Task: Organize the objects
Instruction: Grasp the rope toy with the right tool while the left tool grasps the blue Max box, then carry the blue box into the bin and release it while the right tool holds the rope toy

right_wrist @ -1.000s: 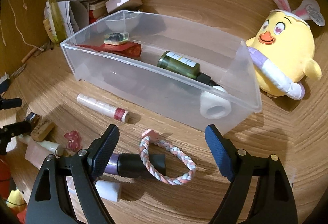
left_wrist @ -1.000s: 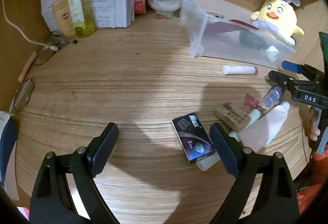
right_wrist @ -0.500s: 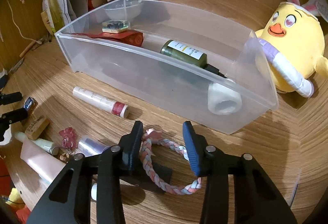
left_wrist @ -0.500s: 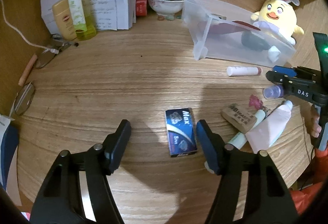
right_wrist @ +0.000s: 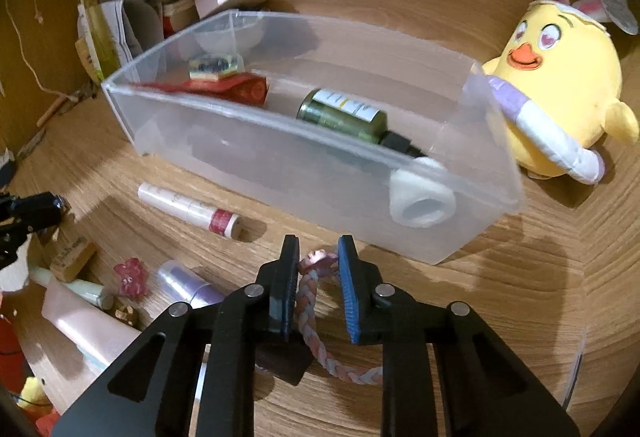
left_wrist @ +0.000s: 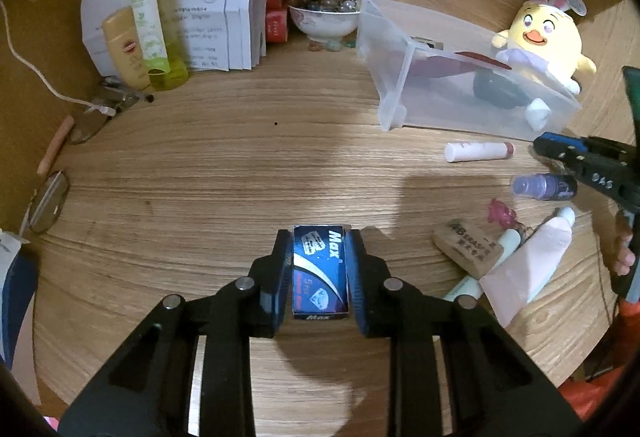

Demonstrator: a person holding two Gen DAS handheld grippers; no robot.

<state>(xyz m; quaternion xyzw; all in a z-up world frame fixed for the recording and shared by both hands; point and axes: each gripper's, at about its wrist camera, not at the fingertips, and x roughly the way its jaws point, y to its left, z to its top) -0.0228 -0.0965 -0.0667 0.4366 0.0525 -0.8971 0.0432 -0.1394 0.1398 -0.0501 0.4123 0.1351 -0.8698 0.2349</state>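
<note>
Open room on the left, crowded on the right

The wooden table (left_wrist: 224, 165) is bare in the middle, so a hand can pass there. The clear bin (right_wrist: 280, 157) and yellow chick toy (right_wrist: 560, 97) block the back right. Small tubes (left_wrist: 480, 151) and an eraser (left_wrist: 468, 251) crowd the near right, perhaps touching each other.

Counted items: one clear plastic bin (right_wrist: 248, 157) at 12 o'clock holding one green bottle (right_wrist: 344, 113), one white roll (right_wrist: 422, 203) and one red packet (right_wrist: 240, 87); one yellow chick plush (right_wrist: 556, 97) at 2 o'clock; one braided rope ring (right_wrist: 316, 321); one blue box (left_wrist: 320, 273); one eraser (left_wrist: 468, 251)
</note>
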